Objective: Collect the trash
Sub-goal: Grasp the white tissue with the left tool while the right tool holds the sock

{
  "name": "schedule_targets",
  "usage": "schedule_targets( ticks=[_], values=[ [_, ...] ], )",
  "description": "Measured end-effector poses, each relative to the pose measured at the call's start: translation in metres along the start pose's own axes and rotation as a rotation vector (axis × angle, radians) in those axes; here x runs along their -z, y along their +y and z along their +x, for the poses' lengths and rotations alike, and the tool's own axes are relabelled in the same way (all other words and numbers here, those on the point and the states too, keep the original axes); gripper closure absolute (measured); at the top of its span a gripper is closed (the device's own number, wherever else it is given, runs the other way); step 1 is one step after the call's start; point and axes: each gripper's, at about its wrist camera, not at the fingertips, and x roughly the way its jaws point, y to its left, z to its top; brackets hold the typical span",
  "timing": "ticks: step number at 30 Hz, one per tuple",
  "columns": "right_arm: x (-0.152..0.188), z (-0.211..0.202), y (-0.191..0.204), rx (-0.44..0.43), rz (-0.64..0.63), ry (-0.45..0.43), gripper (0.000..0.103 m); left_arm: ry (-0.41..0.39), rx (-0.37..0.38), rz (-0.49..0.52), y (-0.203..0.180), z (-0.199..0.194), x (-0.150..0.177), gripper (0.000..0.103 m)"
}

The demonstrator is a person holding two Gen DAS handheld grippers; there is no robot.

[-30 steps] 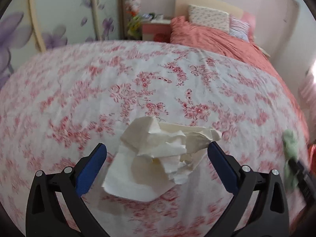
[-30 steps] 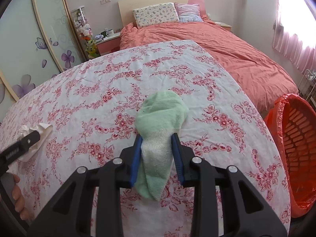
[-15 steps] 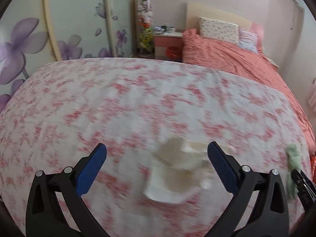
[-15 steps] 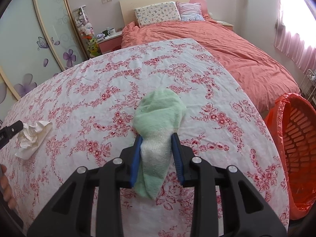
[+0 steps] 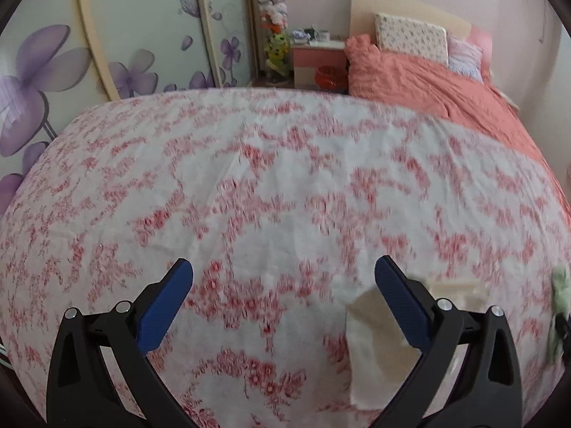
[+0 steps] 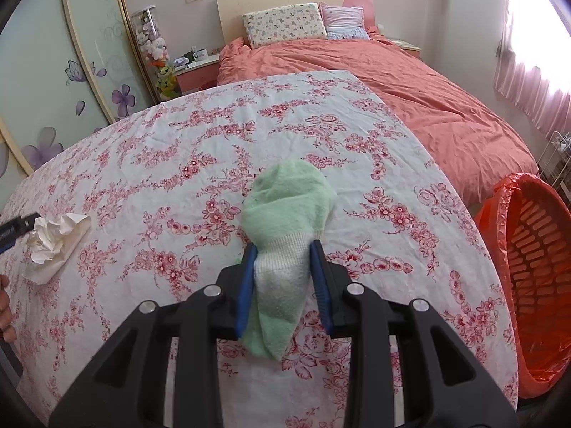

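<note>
The crumpled tissue (image 6: 53, 240) lies on the floral tablecloth (image 6: 285, 125) near its left edge, well apart from the green sock (image 6: 289, 221). Judged from its creases, it is very light, soft and compressible; it will crush rather than resist, and may snag or tear if dragged. Grip it across the bunched upper mass, not the flat trailing sheet (a pinch on the loose flap is likely to let the wad hang and unfold).

In the left wrist view the tissue (image 5: 378, 342) sits partly behind the right-hand finger of the left gripper (image 5: 283, 301), whose jaws stand wide apart with nothing between them, so it is offset from a centred pick. The right gripper (image 6: 283, 278) is clamped on the sock's white cuff, the toe resting on the cloth.

The orange basket (image 6: 535, 278), lined with a bag, stands off the table's right edge, the likely drop point
</note>
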Motion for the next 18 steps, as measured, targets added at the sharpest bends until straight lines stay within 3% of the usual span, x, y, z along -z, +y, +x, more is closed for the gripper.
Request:
schedule_targets(
  ticks=[5,9,12,18],
  values=[
    [0.003,-0.003,0.001,0.015,-0.011,0.000,0.072,0.032,0.089,-0.009,-0.002,-0.008,0.023,0.002],
    [0.006,-0.005,0.003,0.020,-0.015,-0.003,0.073,0.057,0.205,0.018,-0.011,-0.022,0.047,0.002],
    [0.009,-0.008,0.004,0.027,-0.025,-0.005,0.073,0.004,0.220,0.060,-0.017,-0.043,0.059,0.002],
    [0.013,-0.011,0.005,0.034,-0.038,-0.001,0.073,-0.082,0.247,0.077,-0.027,-0.064,0.049,0.002]
  ],
)
